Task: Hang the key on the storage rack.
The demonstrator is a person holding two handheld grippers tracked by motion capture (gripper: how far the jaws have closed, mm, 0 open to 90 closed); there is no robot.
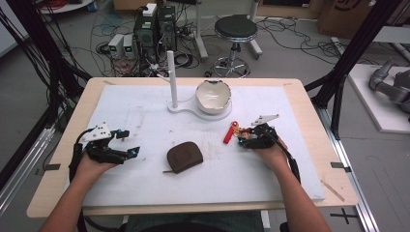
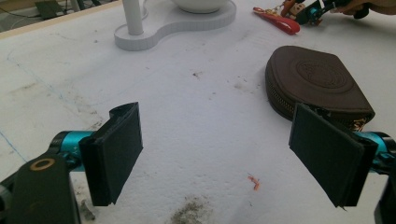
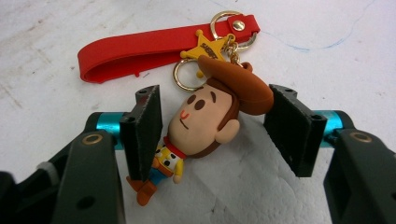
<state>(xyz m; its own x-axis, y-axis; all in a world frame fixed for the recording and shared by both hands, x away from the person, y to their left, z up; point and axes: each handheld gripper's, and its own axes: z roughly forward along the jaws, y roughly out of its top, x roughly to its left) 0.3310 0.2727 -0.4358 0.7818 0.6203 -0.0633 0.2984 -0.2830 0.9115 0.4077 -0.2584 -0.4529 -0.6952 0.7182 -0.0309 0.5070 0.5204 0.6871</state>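
Right hand-held gripper (image 3: 212, 135) clamping cowboy-figure keychain with red strap (image 3: 205, 116) for lifting; left hand-held gripper (image 2: 219, 154) idling, pads apart, beside brown leather pouch (image 2: 317, 84).

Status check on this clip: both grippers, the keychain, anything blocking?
Left gripper open, idle beside brown pouch. Right gripper clamped on cowboy keychain, pads on head and hat. Red strap lying flat. Nothing in the way.

White-topped table (image 1: 145, 183) with brown pouch (image 1: 184, 157), cowboy keychain (image 1: 234, 132), white stand (image 1: 193, 107).
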